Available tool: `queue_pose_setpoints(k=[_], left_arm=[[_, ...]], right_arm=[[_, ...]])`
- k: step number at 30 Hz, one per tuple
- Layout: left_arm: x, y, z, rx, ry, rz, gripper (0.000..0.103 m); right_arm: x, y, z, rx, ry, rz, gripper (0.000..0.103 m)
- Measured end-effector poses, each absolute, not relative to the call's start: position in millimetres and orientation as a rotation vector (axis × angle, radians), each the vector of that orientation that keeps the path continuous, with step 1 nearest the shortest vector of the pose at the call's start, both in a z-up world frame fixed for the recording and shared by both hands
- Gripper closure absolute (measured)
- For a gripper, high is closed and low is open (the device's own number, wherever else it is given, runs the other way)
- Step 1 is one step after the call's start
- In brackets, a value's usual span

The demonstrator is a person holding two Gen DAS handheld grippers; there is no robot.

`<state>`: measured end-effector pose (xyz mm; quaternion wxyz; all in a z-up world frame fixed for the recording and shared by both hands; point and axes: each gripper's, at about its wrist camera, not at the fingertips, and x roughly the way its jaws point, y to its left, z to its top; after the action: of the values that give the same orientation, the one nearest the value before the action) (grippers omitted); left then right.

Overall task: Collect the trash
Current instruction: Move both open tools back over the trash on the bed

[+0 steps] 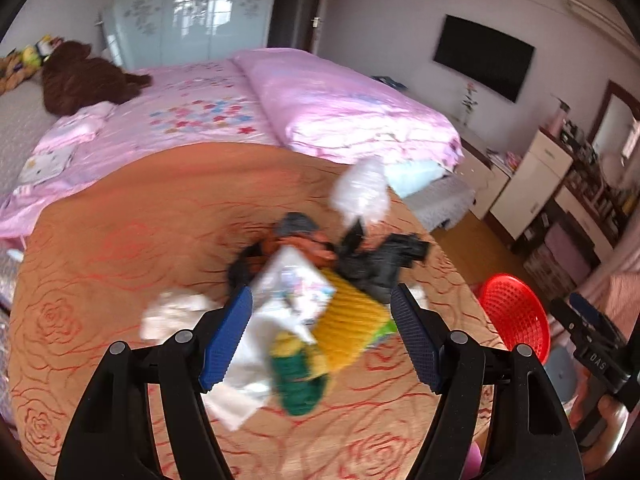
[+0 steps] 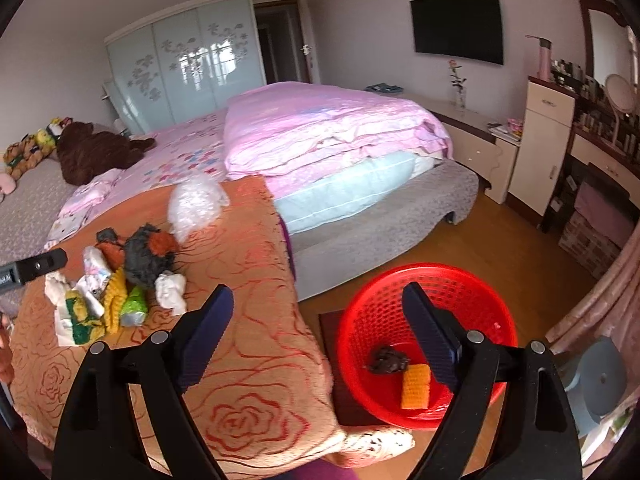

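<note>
The left tongs (image 1: 320,336) hang spread over the heap of rubbish, blue pads either side of it and pressing on nothing. Between those pads lie a white printed paper packet (image 1: 294,284), a yellow ribbed sponge strip (image 1: 352,320) and a green-and-yellow knitted scrap (image 1: 300,376) on a sheet of white tissue (image 1: 244,360). The picture is blurred, so which piece is being aimed at I cannot tell.

The right tongs (image 2: 320,340) stand wide open and empty, one finger over the table's near right corner, the other over the red plastic mesh basket (image 2: 360,320) on the floor just beside that corner. An orange ribbed sponge piece (image 2: 416,386) and a dark crumpled wad (image 2: 388,360) already lie in it.

To my eye the left side is lining up its next pick. I'd settle on one piece, drop lower, and close across its narrow width, not scoop the heap.

The yellow strip looks the easiest: its long axis runs from the table's middle toward the near edge, slanting left, with the ribs running across it. The pile sits on the orange rose-patterned tablecloth (image 2: 248,360), toward the left edge, well apart from the basket.
</note>
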<state>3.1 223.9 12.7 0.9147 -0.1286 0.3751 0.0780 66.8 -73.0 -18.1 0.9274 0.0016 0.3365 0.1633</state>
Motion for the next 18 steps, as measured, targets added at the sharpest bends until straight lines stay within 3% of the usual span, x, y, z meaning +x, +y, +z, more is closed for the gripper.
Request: queue_pose_setpoints(k=[18], left_arm=[[-28, 283, -23, -0.372, 0.854, 0.231, 0.034]], right_arm=[[66, -20, -29, -0.040, 0.734, 0.445, 0.019]])
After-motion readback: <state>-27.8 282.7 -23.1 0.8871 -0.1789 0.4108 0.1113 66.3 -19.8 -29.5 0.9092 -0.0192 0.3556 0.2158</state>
